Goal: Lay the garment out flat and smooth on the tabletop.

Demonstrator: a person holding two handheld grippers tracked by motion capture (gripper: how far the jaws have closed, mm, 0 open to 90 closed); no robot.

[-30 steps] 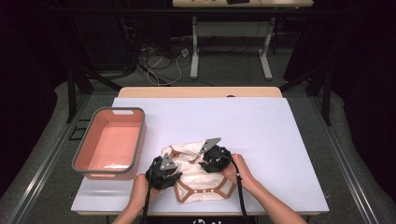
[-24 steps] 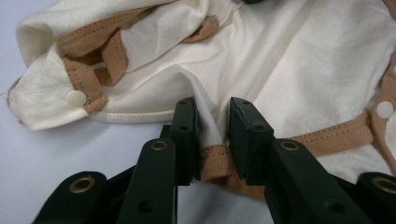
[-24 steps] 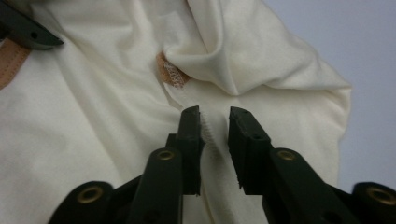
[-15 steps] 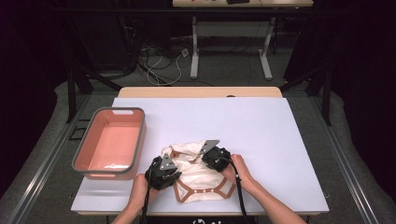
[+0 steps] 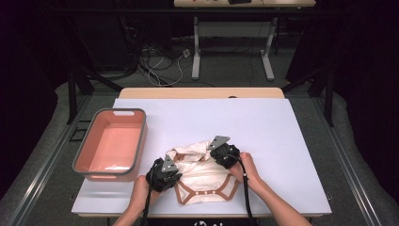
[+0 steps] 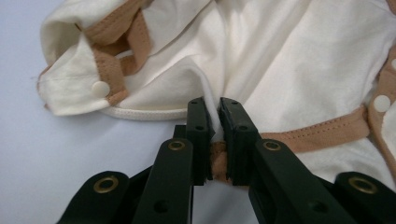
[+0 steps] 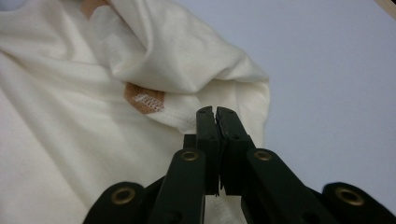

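High view shows the cream baby bodysuit (image 5: 203, 169) bunched at the table's (image 5: 282, 141) near edge beside the pink tub (image 5: 113, 143), with left gripper (image 6: 212, 128) and right gripper (image 7: 216, 122) each pinching its fabric between pressed jaws, apparently to fold it.

White-topped table (image 5: 282, 136), cream garment with tan trim (image 5: 202, 174) near its front, pink tub (image 5: 136, 141) at left

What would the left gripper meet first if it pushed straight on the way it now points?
Probably more of the cream garment: the left gripper, jaws shut on a fold by the tan trim, points straight into the bunched cloth. Depth beyond is unclear.
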